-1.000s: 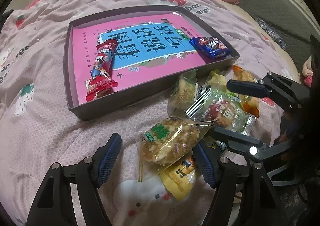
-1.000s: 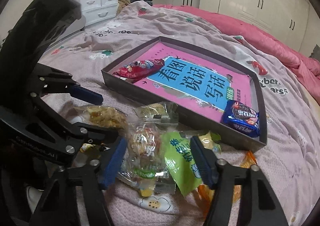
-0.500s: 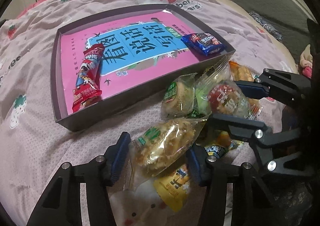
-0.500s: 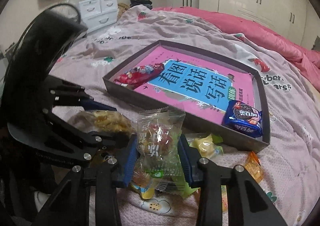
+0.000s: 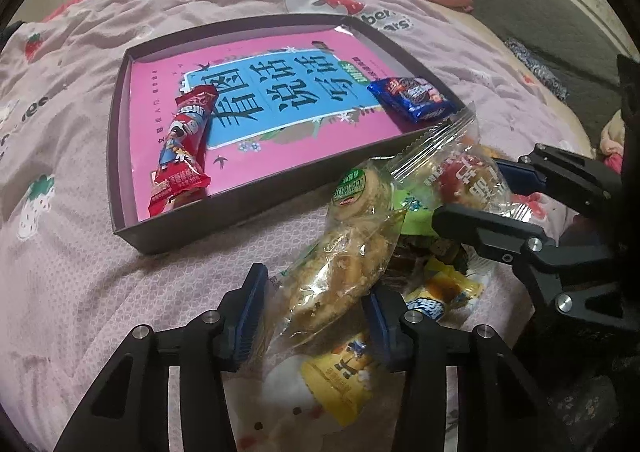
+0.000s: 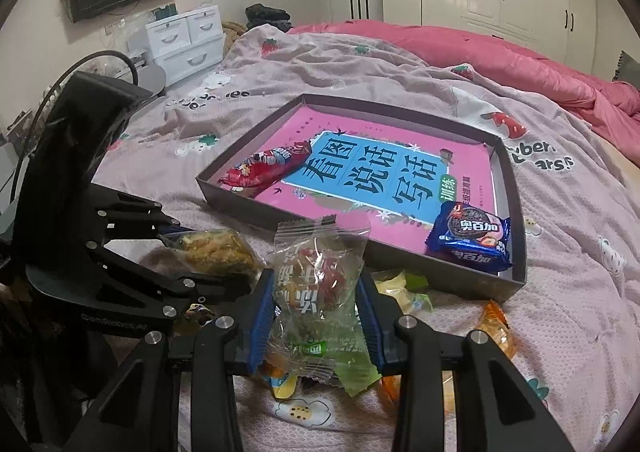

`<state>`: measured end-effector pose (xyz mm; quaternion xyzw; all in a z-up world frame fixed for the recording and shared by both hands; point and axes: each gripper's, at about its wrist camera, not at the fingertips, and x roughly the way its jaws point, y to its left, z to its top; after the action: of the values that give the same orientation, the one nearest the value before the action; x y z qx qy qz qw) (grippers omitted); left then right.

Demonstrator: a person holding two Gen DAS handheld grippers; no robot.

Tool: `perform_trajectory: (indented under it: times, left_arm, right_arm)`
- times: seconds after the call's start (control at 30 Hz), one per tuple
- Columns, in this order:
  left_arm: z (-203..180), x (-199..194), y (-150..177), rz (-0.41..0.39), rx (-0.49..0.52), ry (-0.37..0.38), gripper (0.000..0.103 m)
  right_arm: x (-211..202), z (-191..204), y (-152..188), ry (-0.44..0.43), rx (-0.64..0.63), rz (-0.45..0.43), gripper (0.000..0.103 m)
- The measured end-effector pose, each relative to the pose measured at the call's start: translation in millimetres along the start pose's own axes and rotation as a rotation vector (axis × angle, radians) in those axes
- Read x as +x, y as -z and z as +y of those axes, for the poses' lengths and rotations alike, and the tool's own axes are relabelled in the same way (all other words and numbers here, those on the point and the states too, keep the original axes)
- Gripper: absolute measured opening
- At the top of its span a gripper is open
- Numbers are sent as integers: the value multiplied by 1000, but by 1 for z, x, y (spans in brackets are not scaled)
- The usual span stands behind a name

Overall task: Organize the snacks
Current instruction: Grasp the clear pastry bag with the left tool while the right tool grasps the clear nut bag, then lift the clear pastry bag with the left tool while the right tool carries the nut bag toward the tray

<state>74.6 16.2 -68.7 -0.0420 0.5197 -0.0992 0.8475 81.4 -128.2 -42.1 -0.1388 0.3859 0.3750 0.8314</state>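
Observation:
A dark shallow tray lined with a pink book lies on the bed. It holds a red snack bar and a blue biscuit packet. In front of it lies a pile of loose snacks. My left gripper is closing, its pads pressing a clear packet of crumbly cake that tilts up off the pile. My right gripper is shut on a clear packet with red print, held upright.
Left in the pile are a yellow packet, a round cake with a green label, a green packet and an orange one. A pink quilt is bunched behind the tray. White drawers stand beyond the bed.
Both grippers have closed on their packets. The cake packet now tilts up between the left pads. The red-print packet has come off the pile and stands upright in the right gripper.

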Motion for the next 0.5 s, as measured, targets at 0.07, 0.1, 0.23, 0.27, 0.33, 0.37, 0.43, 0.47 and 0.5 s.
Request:
perform_trajectory:
  times: [0.07,0.1,0.23,0.27,0.33,0.37,0.43,0.47,0.5]
  left_arm:
    - [0,-3,1,-7,-4,-3,47]
    - [1,-5,2,-9,-8,1,47]
    - [3,-13,5,-20,-24,7,47]
    - [4,-15,5,-24,-29,5,47]
    - [6,-19,5,-29,-43,9,47]
    - [8,-20,5,-30,-53,8,47]
    - [10,-24,5,-40,-70,15,47]
    - [11,-28,5,-50,-77,17,47]
    - [11,-30,4,-55,-79,17,47]
  right_arm:
    - [-2,0,-1,-2,4,-9,40]
    - [-3,-1,-1,-3,8,-12,40]
    - [-5,-4,-1,-4,26,-15,40]
    - [-5,-5,-1,-4,30,-15,40]
    - [-6,-5,-1,3,31,-19,40]
    - [-7,-6,-1,5,32,-21,40]
    - [-7,-7,-1,5,41,-23,40]
    - [-8,-8,-2,3,48,-25,40]
    - [-8,-9,-2,1,52,-26,40]
